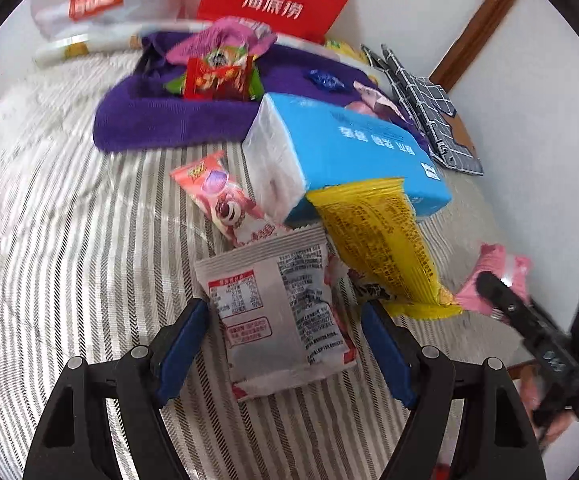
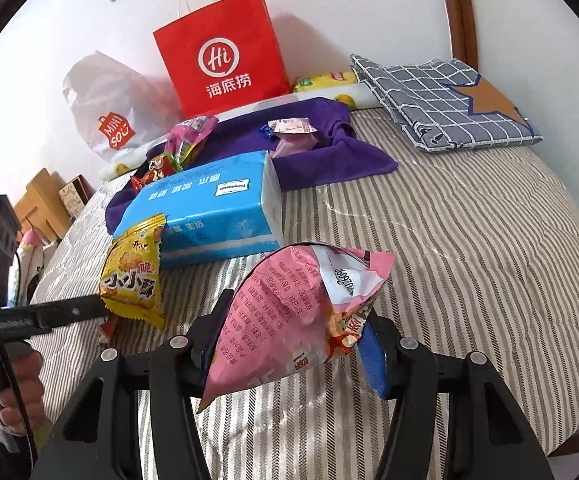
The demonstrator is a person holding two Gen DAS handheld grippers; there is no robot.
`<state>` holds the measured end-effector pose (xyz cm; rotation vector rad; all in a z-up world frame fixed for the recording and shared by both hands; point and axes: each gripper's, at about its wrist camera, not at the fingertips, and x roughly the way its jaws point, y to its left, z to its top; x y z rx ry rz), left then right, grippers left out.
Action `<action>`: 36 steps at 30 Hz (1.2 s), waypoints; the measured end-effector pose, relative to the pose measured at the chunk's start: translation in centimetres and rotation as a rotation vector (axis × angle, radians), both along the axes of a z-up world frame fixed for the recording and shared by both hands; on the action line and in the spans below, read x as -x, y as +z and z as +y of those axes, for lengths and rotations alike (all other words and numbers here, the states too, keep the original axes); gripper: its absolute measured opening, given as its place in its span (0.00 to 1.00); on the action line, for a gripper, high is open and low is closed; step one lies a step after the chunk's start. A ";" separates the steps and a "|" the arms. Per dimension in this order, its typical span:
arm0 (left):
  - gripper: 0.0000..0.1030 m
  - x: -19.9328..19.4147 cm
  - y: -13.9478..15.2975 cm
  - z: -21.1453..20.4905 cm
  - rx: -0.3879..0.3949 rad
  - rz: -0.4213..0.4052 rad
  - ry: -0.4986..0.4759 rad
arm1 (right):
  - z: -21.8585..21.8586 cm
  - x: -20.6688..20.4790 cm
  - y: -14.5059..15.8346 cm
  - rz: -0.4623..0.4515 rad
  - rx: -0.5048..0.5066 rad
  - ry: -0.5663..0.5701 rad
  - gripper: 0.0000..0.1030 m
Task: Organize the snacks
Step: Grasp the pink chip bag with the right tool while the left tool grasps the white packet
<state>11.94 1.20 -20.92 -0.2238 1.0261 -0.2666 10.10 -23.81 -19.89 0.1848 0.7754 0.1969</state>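
Two claws work over the striped bedspread (image 2: 449, 240). Left claw (image 1: 285, 316) stands apart, a white snack packet (image 1: 277, 312) lying flat between its fingers. Right claw (image 2: 289, 328) is clamped on a pink snack bag (image 2: 285, 304); a yellow packet (image 2: 133, 276) and blue tissue pack (image 2: 209, 208) lie ahead to its left.

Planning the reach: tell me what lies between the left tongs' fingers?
In the left wrist view, a white snack packet lies face-down on the striped bedspread between the open left tongs.
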 end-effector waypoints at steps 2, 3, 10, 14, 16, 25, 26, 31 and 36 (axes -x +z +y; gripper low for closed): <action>0.71 0.2 -0.1 -0.8 -0.057 -0.015 -0.001 | -0.1 0.2 0.2 -0.007 -0.004 0.003 0.55; 0.64 0.3 -0.1 -1.1 -0.094 -0.026 0.001 | -0.1 0.3 0.3 -0.012 -0.009 0.003 0.55; 0.51 1.8 0.1 -0.3 -0.209 -0.044 -0.018 | -0.1 0.9 0.5 -0.028 -0.019 0.009 0.55; 0.53 1.8 0.3 1.8 -0.232 -0.036 0.023 | -0.1 1.1 0.4 -0.028 -0.019 0.011 0.55; 0.53 1.6 0.2 2.7 -0.225 -0.025 0.044 | -0.2 1.0 0.3 -0.027 -0.015 0.006 0.55; 0.71 1.2 -0.5 3.4 -0.242 -0.066 0.098 | -0.1 0.7 0.1 -0.012 -0.015 0.001 0.55; 0.71 1.2 -0.5 3.3 -0.253 -0.076 0.103 | -0.1 0.7 0.1 -0.010 -0.014 0.002 0.55; 0.52 1.8 -0.4 2.6 -0.311 -0.135 0.077 | 0.1 0.6 -0.2 -0.002 -0.001 0.006 0.55; 0.50 1.7 -0.4 3.1 -0.297 -0.157 0.072 | 0.2 0.0 -0.8 0.012 0.014 0.005 0.55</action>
